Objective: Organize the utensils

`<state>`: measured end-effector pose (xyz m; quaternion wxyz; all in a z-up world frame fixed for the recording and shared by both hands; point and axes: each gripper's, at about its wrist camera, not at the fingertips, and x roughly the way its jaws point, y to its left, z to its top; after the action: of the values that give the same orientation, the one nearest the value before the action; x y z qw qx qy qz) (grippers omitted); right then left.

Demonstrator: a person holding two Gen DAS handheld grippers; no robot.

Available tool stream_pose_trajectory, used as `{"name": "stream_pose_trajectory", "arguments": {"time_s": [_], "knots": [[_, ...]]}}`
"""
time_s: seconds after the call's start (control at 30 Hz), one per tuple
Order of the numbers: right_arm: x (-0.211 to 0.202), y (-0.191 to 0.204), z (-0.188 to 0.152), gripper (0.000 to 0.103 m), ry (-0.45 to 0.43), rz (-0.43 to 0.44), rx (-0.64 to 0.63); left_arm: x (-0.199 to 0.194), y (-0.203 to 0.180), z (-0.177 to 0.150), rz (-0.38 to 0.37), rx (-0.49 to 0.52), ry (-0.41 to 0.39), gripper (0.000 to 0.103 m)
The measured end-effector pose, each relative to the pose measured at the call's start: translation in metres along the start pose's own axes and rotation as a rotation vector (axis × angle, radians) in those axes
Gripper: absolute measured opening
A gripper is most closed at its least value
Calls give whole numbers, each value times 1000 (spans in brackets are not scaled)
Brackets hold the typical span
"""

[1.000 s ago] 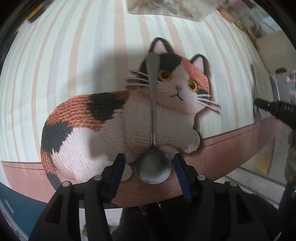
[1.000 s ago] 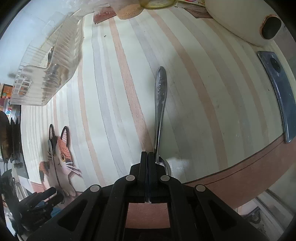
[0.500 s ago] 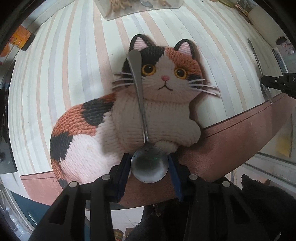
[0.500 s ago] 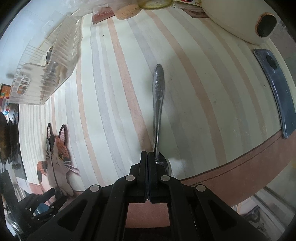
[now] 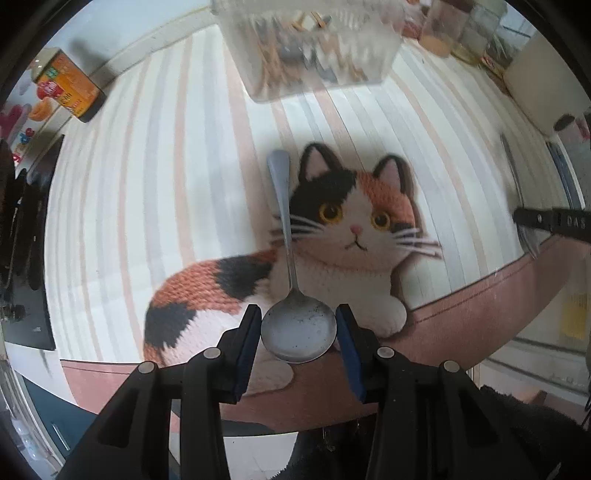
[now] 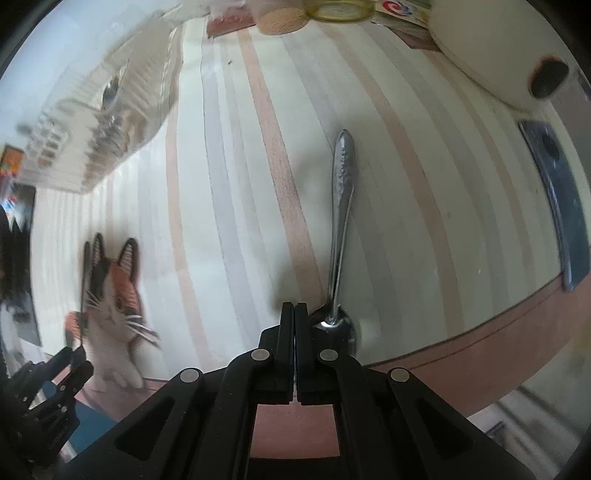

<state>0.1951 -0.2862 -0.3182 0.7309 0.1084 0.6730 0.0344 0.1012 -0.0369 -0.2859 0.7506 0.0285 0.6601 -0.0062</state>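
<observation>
My left gripper [image 5: 298, 332] is shut on the bowl of a steel spoon [image 5: 291, 295], whose handle points away over a knitted cat mat [image 5: 332, 258]. The spoon looks lifted off the table. My right gripper [image 6: 294, 314] is shut and empty, its fingertips just left of a second spoon [image 6: 341, 229] that lies on the striped tablecloth [image 6: 240, 184]. A clear plastic utensil holder [image 5: 314, 44] with several utensils stands at the far side; it also shows in the right wrist view [image 6: 107, 110].
An orange-labelled jar [image 5: 66, 88] stands far left. A dark phone [image 6: 557, 206] lies right of the second spoon. A cream appliance [image 6: 491, 48] and jars [image 6: 314, 11] sit at the back. The table's brown edge [image 5: 461, 317] runs close below both grippers.
My left gripper has closed on the spoon's bowl and risen with it, bringing the utensil holder into view. My right gripper has stayed shut and shifted slightly left of the second spoon.
</observation>
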Motion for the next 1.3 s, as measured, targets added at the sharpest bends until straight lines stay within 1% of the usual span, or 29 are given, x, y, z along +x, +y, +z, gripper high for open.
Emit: {"name": "stream_pose_trajectory", "arguments": {"time_s": [0.13, 0.17, 0.3, 0.37, 0.4, 0.47, 0.5, 0.53, 0.57, 0.6, 0.7, 0.73, 0.8, 0.83, 0.87, 0.9, 0.93, 1.03, 1.2, 1.27, 1.3], "knots": [[-18, -5, -2, 0, -36, 28, 18, -19, 12, 5, 14, -22, -43, 38], [-23, -5, -1, 0, -43, 40, 19, -19, 9, 5, 14, -31, -53, 38], [-38, -6, 7, 0, -73, 65, 21, -34, 20, 10, 7, -59, -86, 38], [-43, -11, 8, 0, -88, 99, 67, -38, 23, 11, 4, -71, -99, 38], [-42, -15, 10, 0, -68, 94, 88, -40, 24, 13, 4, -75, -106, 38], [-31, -19, 14, 7, -23, 66, 109, -44, 27, 14, 7, -80, -117, 38], [-28, -21, 14, 20, -12, 62, 114, -45, 29, 15, 10, -82, -120, 38], [-24, -23, 14, 40, -3, 48, 116, -45, 29, 15, 14, -82, -121, 38], [-21, -24, 14, 47, 5, 36, 110, -42, 28, 15, 18, -80, -120, 38], [-15, -23, 13, 51, 16, 26, 100, -39, 28, 15, 19, -82, -116, 38], [2, -13, 9, 50, 58, -49, 40, -29, 26, 13, 18, -86, -98, 38], [5, -5, 5, 41, 33, -92, 1, -25, 25, 13, 16, -85, -90, 38], [7, 8, 0, 16, 0, -180, -78, -21, 24, 12, 14, -88, -84, 38], [6, 12, -1, 15, -13, -187, -94, -20, 24, 12, 14, -89, -83, 38], [4, 12, -1, 13, -15, -180, -91, -20, 23, 12, 11, -90, -83, 38], [1, 10, -1, 9, -18, -165, -83, -21, 23, 12, 9, -90, -85, 38], [-3, 6, -1, 6, -24, -132, -57, -22, 22, 12, 11, -89, -88, 38], [-20, -1, -3, 0, -68, -83, -18, -30, 21, 13, 13, -90, -109, 38], [-51, -10, -2, 0, -117, 1, 22, -47, 22, 16, 16, -93, -147, 38], [-54, -13, 2, 0, -94, 42, 38, -51, 22, 17, 18, -92, -156, 38], [-55, -20, 4, 0, -93, 74, 79, -52, 22, 17, 17, -92, -160, 38]]}}
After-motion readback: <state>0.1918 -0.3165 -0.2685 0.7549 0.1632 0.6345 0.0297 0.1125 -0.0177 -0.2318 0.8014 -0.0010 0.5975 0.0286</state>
